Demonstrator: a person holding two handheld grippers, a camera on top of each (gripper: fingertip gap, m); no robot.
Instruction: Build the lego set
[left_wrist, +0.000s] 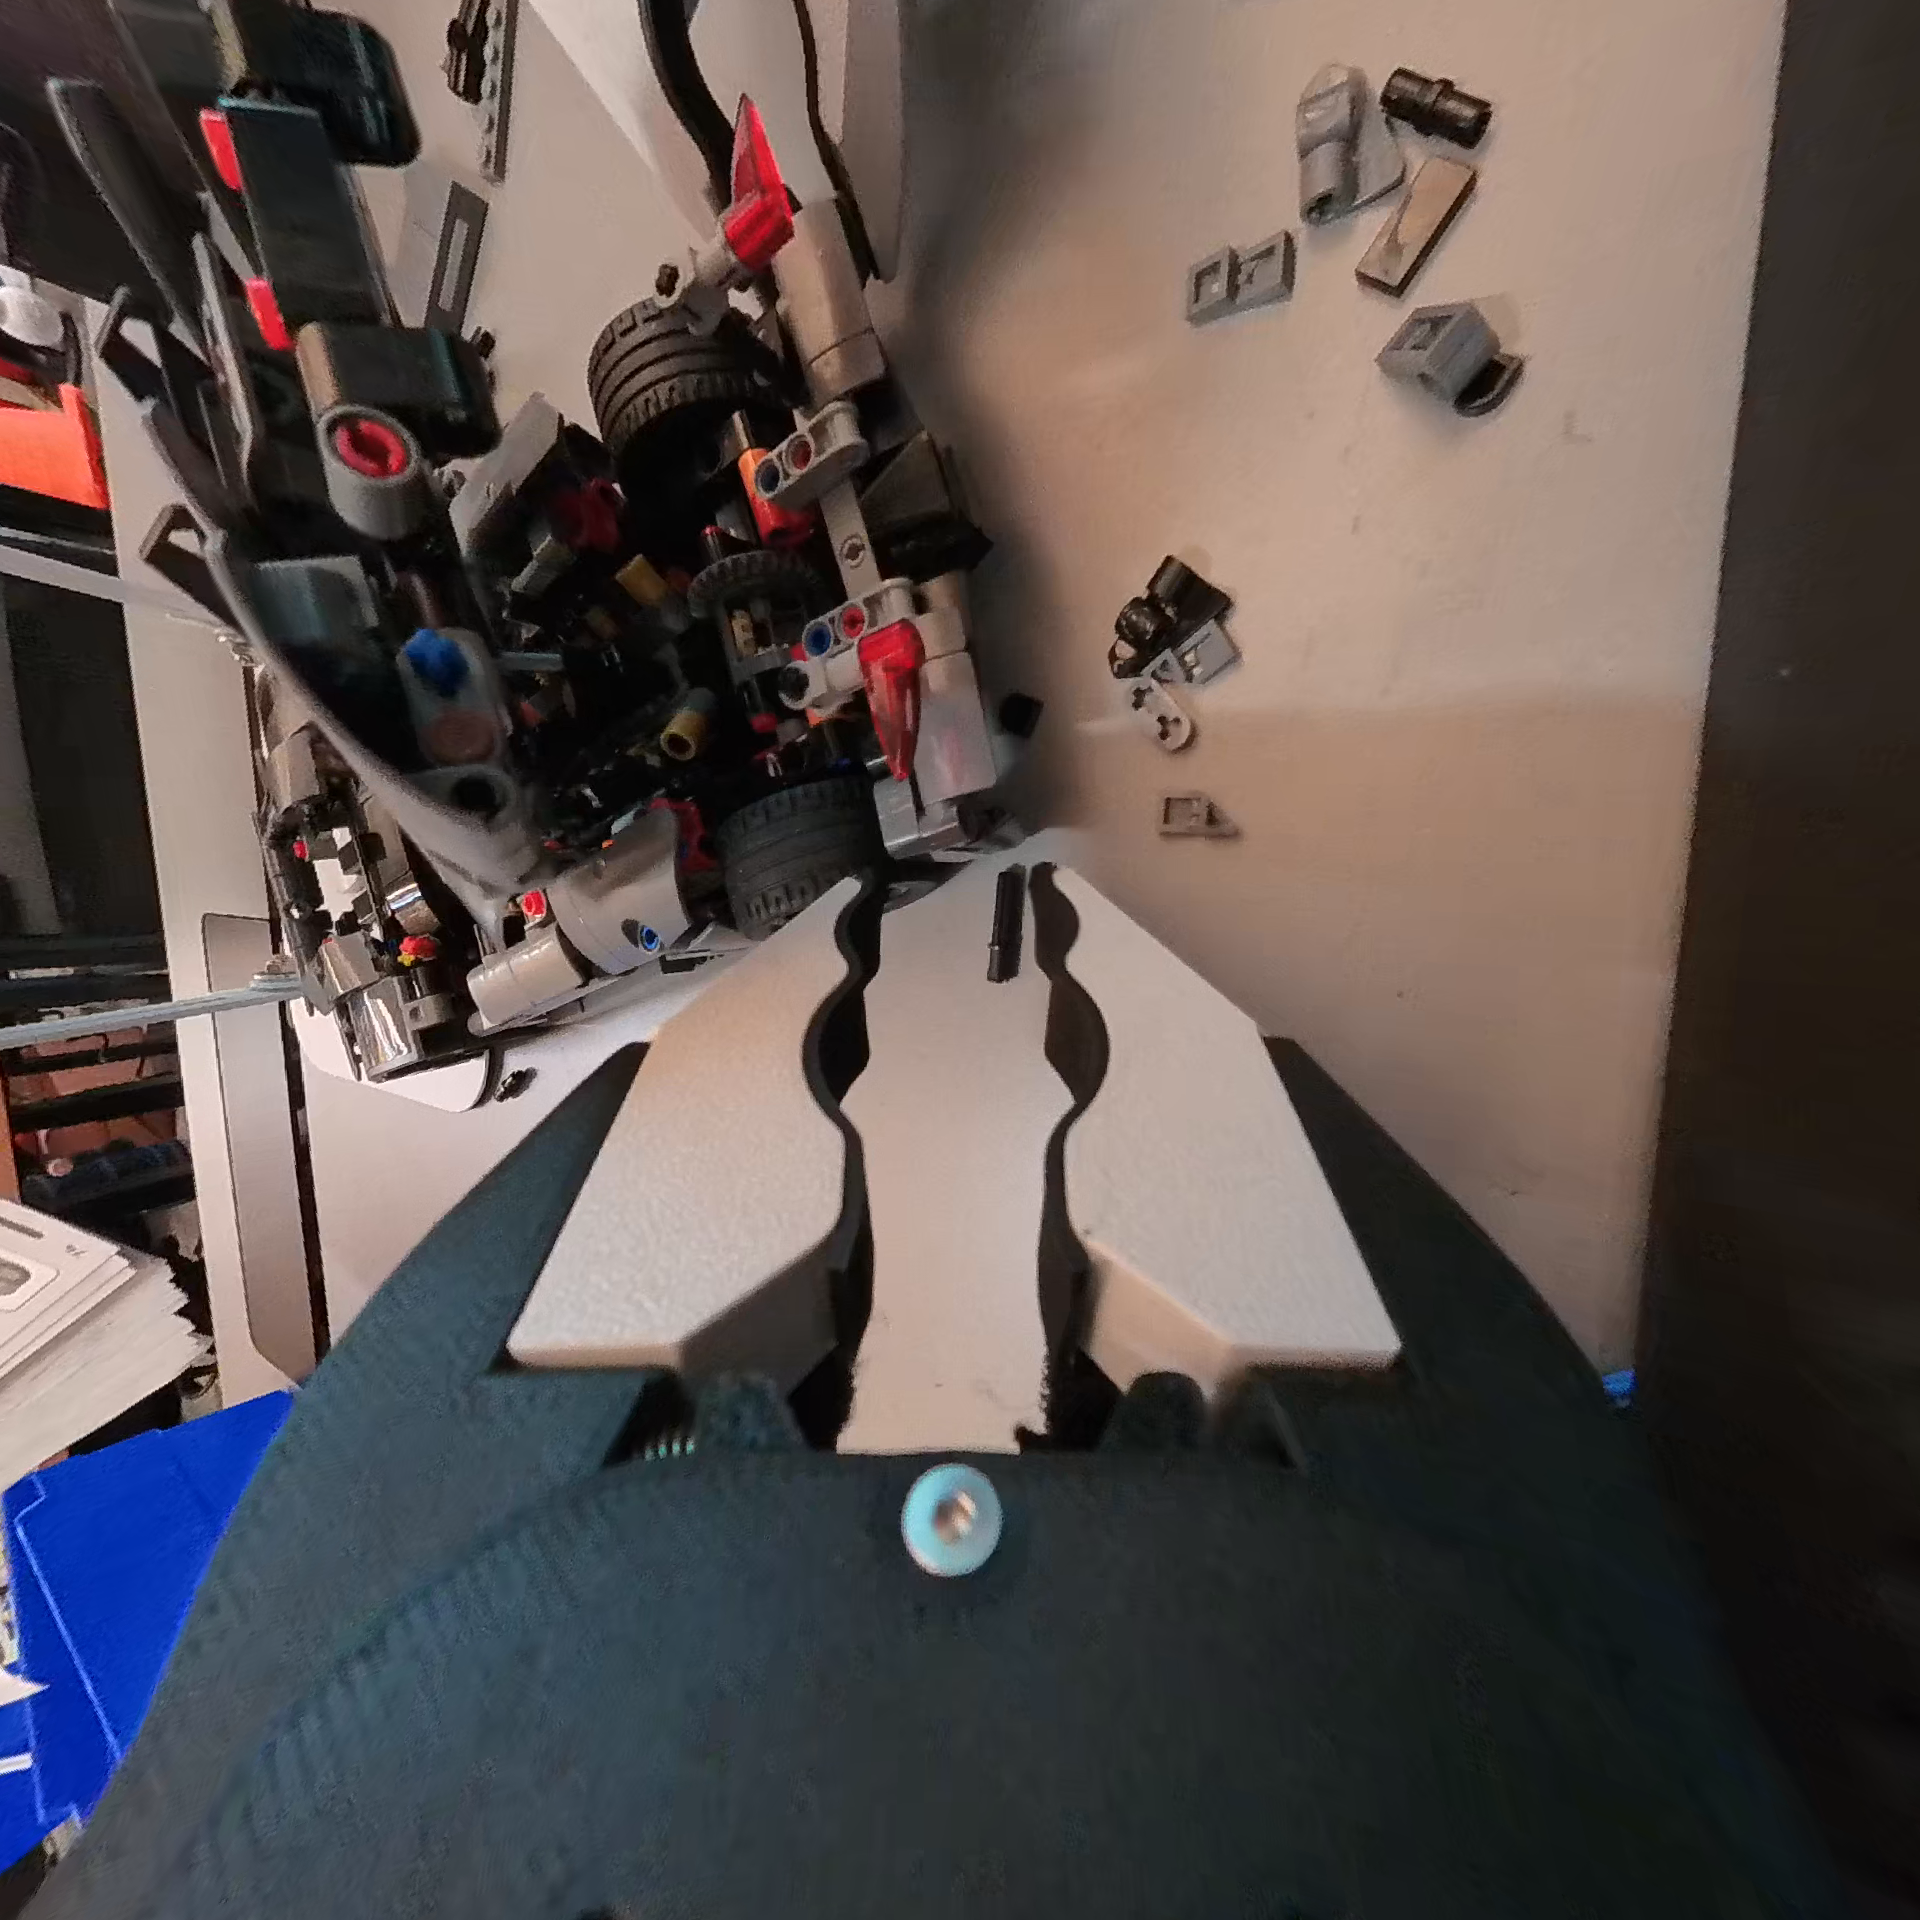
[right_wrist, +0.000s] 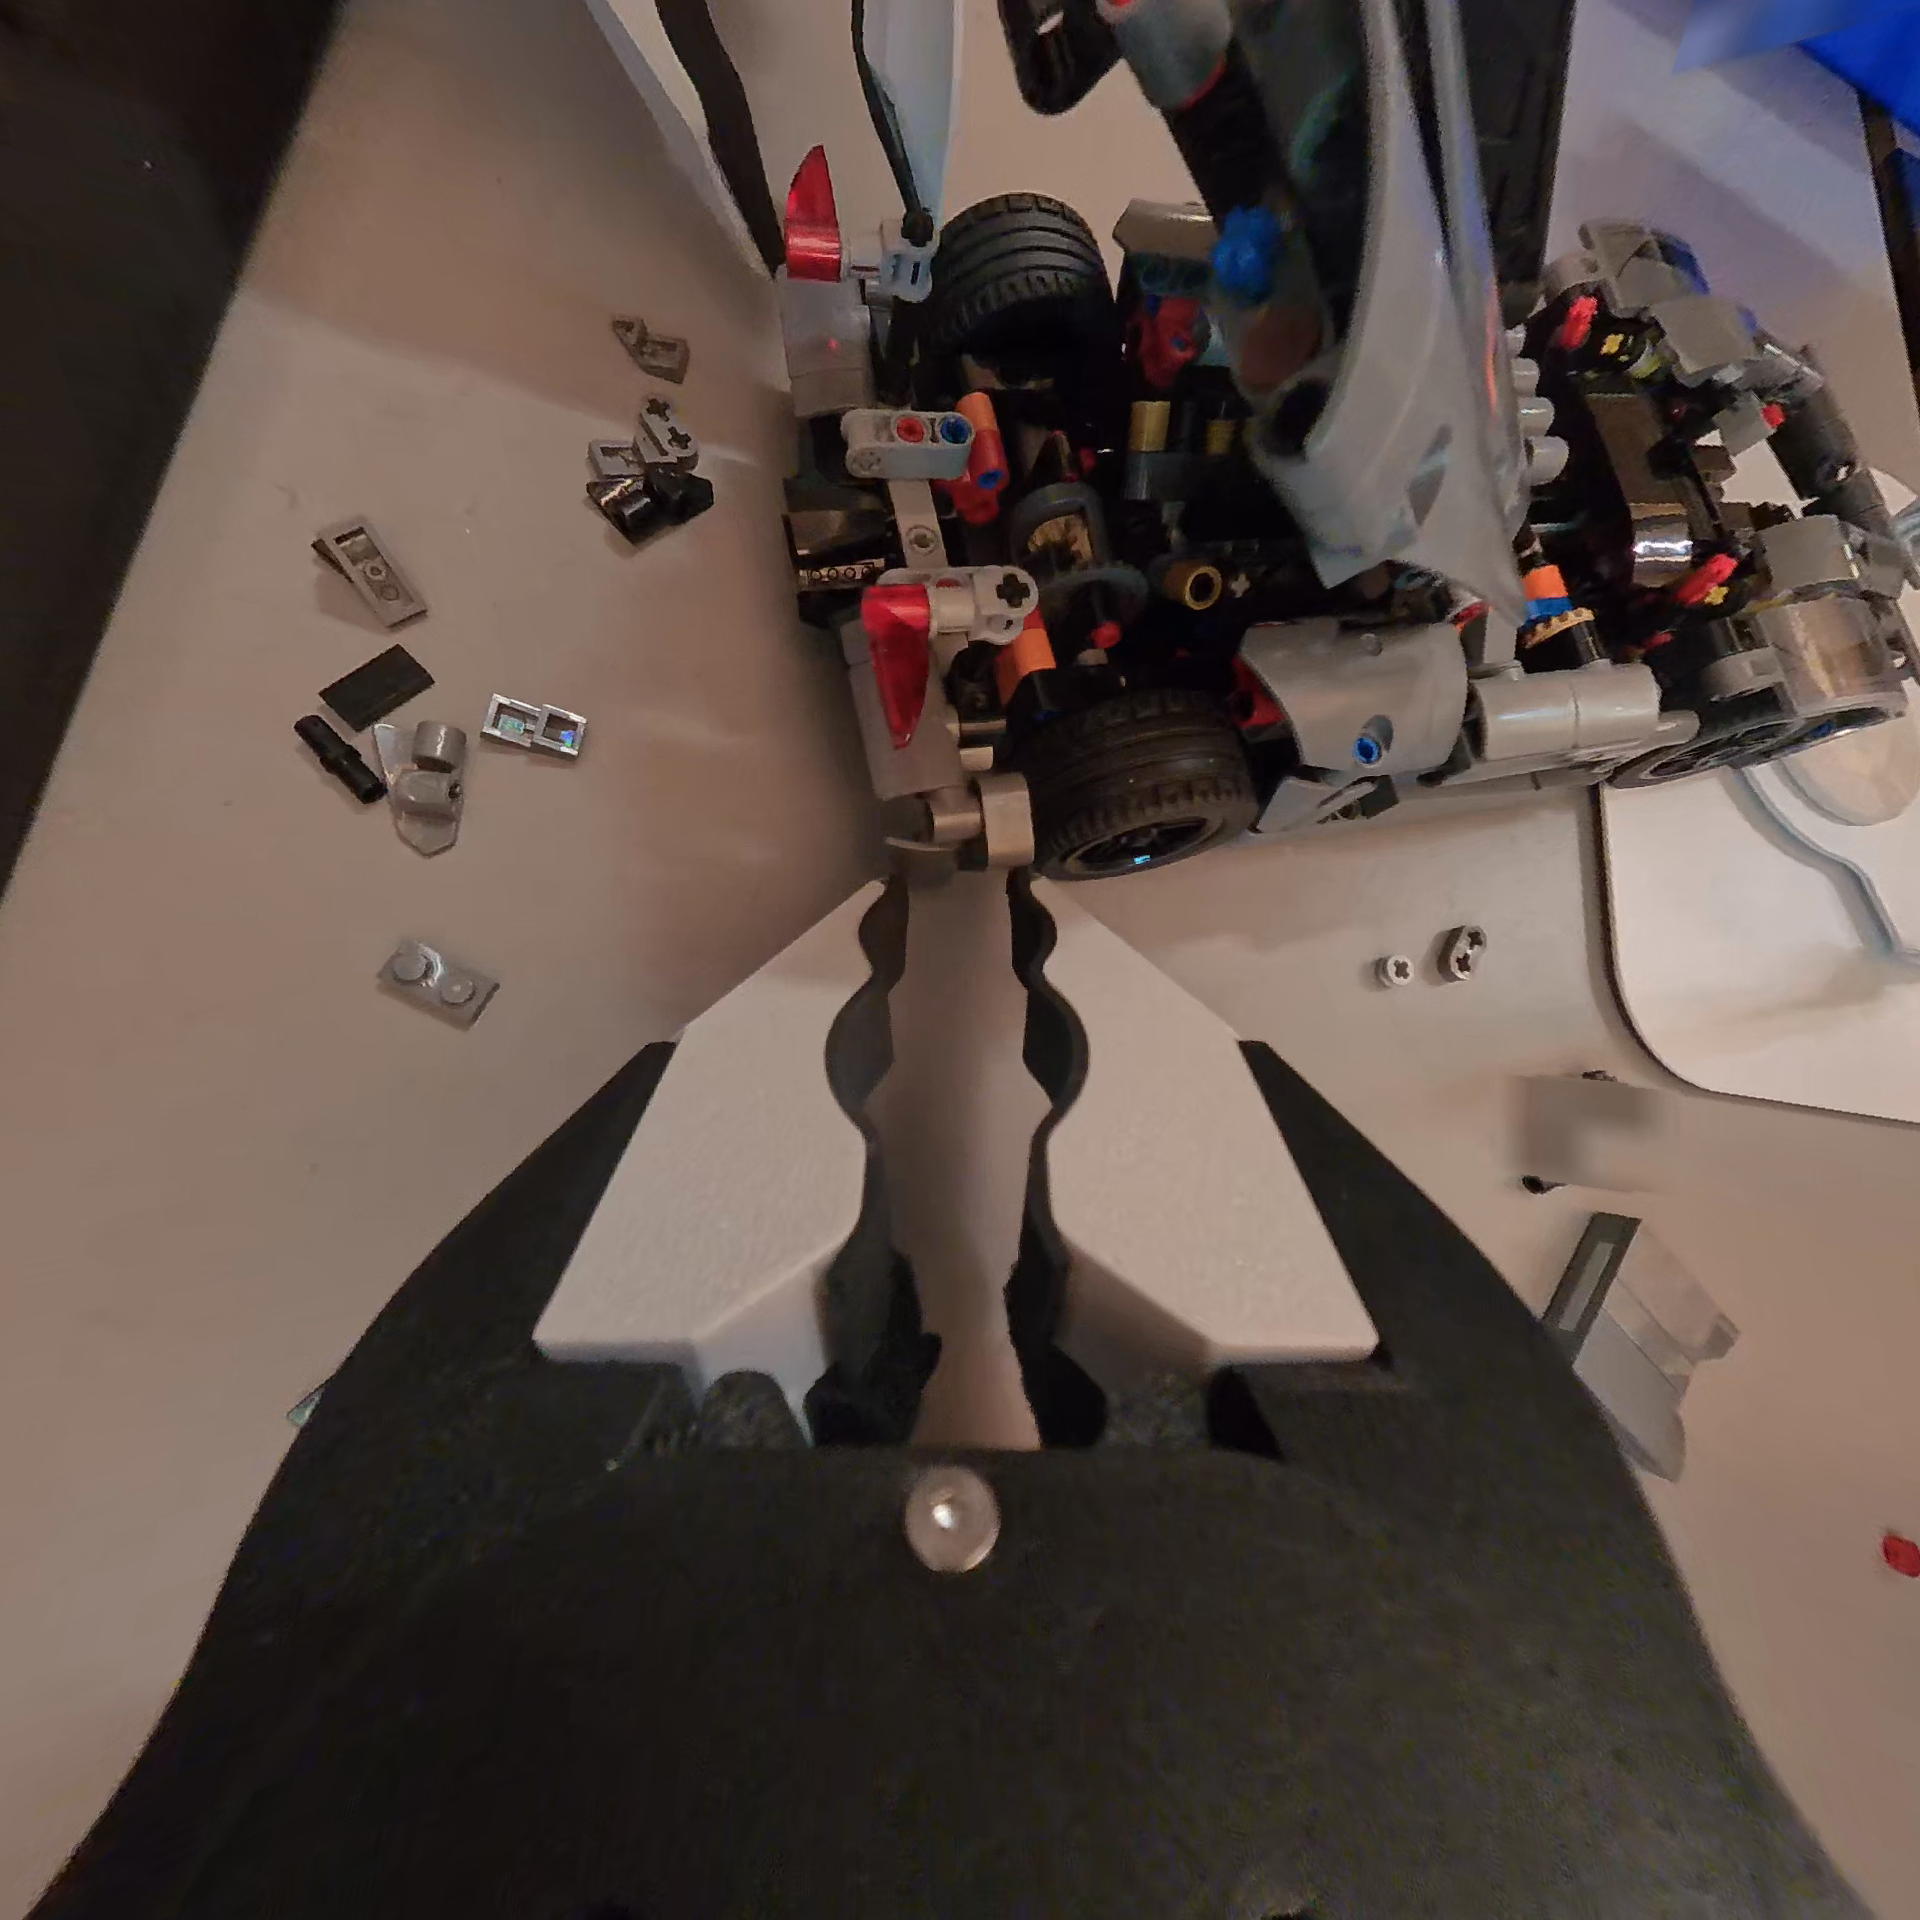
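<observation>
The half-built toy car sits on the tabletop just ahead of the right hand-held gripper, whose tips nearly touch its grey rear corner, parted a little and holding nothing. The left hand-held gripper, tilted, is likewise slightly open and empty, with a small black pin lying between its tips. The car looks stiff but brittle where bits clip on; I'd grip the solid frame by the wheel, not the red fins.
</observation>
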